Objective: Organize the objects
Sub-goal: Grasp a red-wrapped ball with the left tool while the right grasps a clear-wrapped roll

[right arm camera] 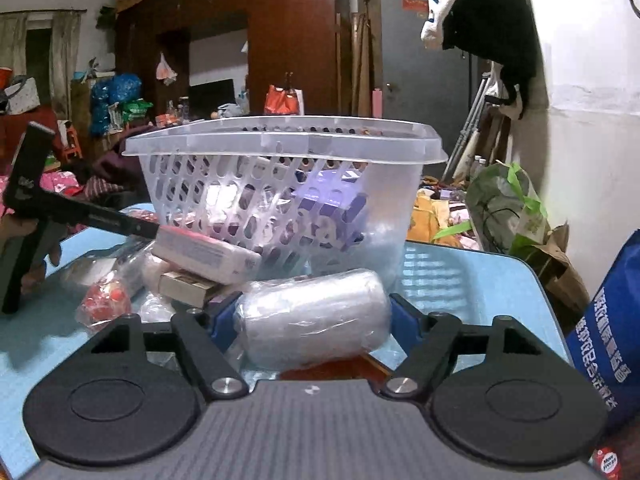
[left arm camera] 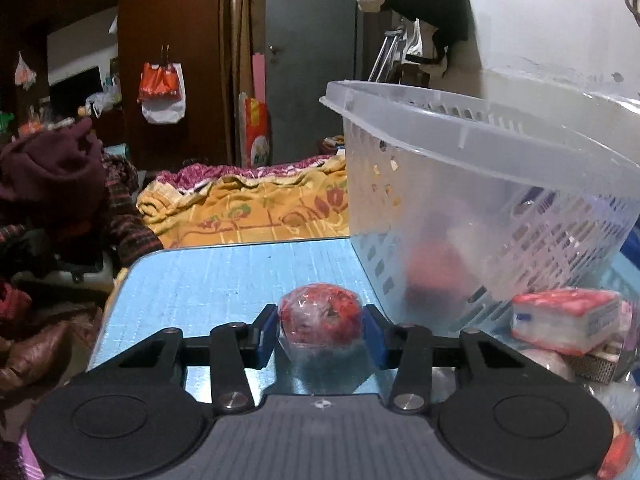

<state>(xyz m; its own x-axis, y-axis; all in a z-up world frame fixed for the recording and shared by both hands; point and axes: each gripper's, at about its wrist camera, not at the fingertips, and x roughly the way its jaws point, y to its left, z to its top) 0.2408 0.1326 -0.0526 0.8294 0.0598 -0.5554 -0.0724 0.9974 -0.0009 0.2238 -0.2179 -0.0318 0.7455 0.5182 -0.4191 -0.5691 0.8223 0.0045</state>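
My left gripper (left arm camera: 320, 330) is shut on a red ball wrapped in clear plastic (left arm camera: 320, 316), low over the blue table (left arm camera: 208, 276). A clear plastic basket (left arm camera: 480, 200) stands just right of it. My right gripper (right arm camera: 312, 318) is shut on a silvery plastic-wrapped roll (right arm camera: 316, 316) lying crosswise between the blue pads, in front of the same basket (right arm camera: 280, 184). The basket holds purple and white packs (right arm camera: 332, 200). The left gripper also shows in the right wrist view (right arm camera: 36, 208) at the far left.
A pile of small items lies left of the roll: a white and pink box (right arm camera: 208, 254), a brown box (right arm camera: 184, 284) and a red wrapped ball (right arm camera: 104, 300). A blue bag (right arm camera: 608, 320) stands at the right. A green bag (right arm camera: 508, 208) sits beyond the table's far edge.
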